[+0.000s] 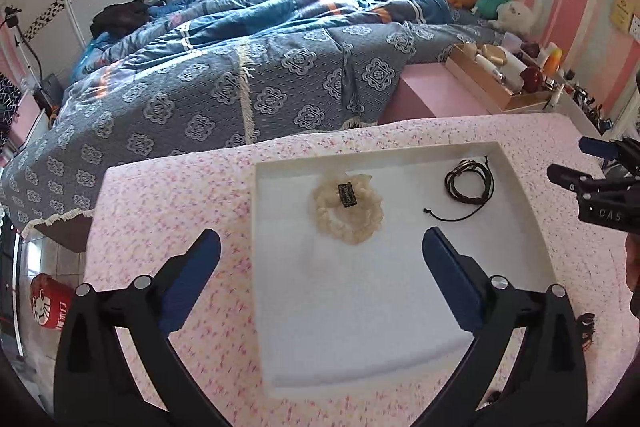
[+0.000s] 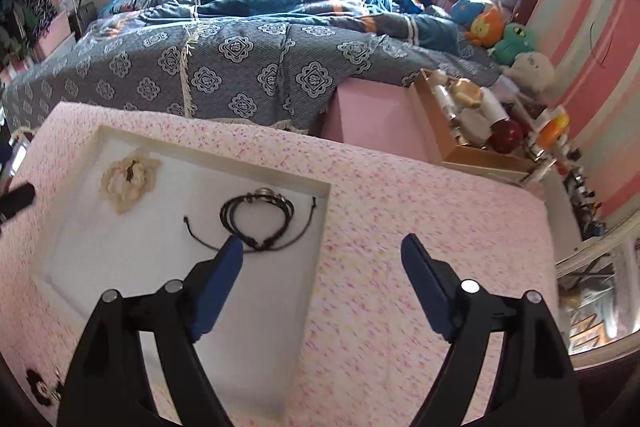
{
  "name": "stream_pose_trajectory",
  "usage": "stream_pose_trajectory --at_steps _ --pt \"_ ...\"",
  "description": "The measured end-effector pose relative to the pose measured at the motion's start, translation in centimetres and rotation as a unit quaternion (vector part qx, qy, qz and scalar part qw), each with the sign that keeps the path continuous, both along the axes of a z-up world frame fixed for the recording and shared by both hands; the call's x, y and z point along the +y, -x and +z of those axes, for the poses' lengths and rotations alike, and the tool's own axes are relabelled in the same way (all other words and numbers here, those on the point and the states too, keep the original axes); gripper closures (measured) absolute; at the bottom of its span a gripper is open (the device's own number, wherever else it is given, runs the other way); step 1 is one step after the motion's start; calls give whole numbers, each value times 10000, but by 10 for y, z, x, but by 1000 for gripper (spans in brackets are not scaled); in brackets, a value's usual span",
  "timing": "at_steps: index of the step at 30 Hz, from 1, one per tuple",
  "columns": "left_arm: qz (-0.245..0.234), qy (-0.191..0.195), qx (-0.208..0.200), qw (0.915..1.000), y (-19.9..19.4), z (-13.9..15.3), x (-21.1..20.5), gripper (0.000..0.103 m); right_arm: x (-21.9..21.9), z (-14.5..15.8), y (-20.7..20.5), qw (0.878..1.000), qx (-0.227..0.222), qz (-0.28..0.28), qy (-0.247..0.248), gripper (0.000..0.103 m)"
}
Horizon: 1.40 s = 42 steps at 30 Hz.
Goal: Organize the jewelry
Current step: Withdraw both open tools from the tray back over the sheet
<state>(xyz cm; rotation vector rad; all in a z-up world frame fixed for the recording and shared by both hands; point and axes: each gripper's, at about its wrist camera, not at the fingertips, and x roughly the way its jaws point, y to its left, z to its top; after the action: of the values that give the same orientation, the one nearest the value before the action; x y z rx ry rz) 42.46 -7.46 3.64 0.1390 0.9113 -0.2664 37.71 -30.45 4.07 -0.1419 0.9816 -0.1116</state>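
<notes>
Now both tools hang over the tray [image 1: 520, 187], each with its blue pads spread wide and nothing between them; no earlier view is at hand, so only that stance can be told. Just ahead of the left gripper [image 1: 322, 247], between the lines of its two fingers, lies the scrunchie [image 1: 346, 209]: a cream, frilly ring of gathered cloth with a small dark tag across its top; it rests flat on the white tray floor, clear of the pads. Further ahead and to the right of that tool sits the cord bracelet [image 1: 469, 183], several thin black loops coiled together with a metal bead at the far side and a loose tail trailing toward the scrunchie; the two pieces lie near each other but apart. Seen from the right gripper [image 2: 322, 253], the bracelet lies just past its left pad, whose tip overlaps the nearest loop in the picture; whether they touch I cannot tell; its right pad hangs over the pink flowered cloth [image 2: 400, 195] outside the tray. Beyond the table [image 1: 168, 195] ahead of both tools spreads a bed [image 1: 240, 75] with a blue patterned cover; ahead and to the right stands a box [image 2: 472, 147] of bottles, with plush toys [image 2: 504, 31] behind it.
</notes>
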Motion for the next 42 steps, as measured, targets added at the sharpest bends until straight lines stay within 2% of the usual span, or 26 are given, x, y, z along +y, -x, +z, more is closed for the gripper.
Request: stream_pose_trajectory --at_steps 1,2,10,19,25,31,37,42 --pt "23 -1 -19 10000 3 3 3 3 0 2 3 10000 -3 -1 12 13" --pt "51 -7 -38 10000 6 5 4 3 0 4 7 10000 -23 -8 -22 12" --pt "273 -107 -118 9995 30 7 25 3 1 14 38 9998 -58 -163 -109 12" --pt "487 -83 -296 9983 60 2 50 3 -3 15 72 9990 -110 -368 220 12" --pt "390 168 -360 9984 86 1 60 3 -5 17 95 9979 -182 -409 460 12" --pt "178 161 -226 9995 113 2 55 3 -3 18 121 9989 -225 -269 313 12" --pt "317 -186 -200 9991 140 -11 51 3 3 14 159 9989 -368 -201 204 12" --pt "359 -144 -165 9991 161 -20 54 3 5 7 189 9990 -419 -143 63 12"
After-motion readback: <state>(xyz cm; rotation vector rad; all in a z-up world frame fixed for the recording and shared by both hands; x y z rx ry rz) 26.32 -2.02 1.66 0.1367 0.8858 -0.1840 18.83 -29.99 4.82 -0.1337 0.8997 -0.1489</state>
